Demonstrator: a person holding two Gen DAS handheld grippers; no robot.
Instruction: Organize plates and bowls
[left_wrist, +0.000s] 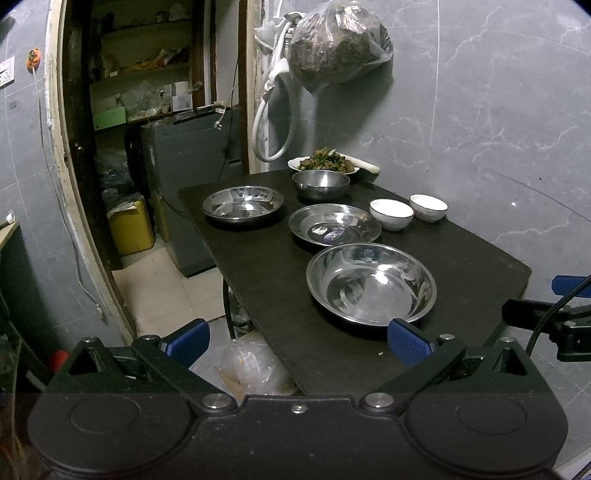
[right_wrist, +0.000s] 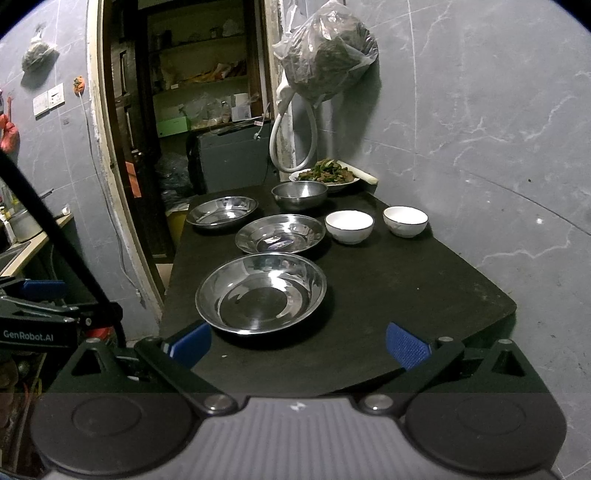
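Both the left gripper (left_wrist: 297, 341) and right gripper (right_wrist: 297, 345) hung spread and empty. Nearest them on the black table (right_wrist: 424, 280) sat a steel basin (right_wrist: 260, 293): light, rigid, slick, probably best pinched at its rim.

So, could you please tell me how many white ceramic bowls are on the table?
2, side by side near the wall: one white bowl right of the middle steel plate, the other white bowl further right. None appears hidden.

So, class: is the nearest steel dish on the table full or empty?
Empty: the nearest steel dish shows only its bare, shiny bottom in both views.
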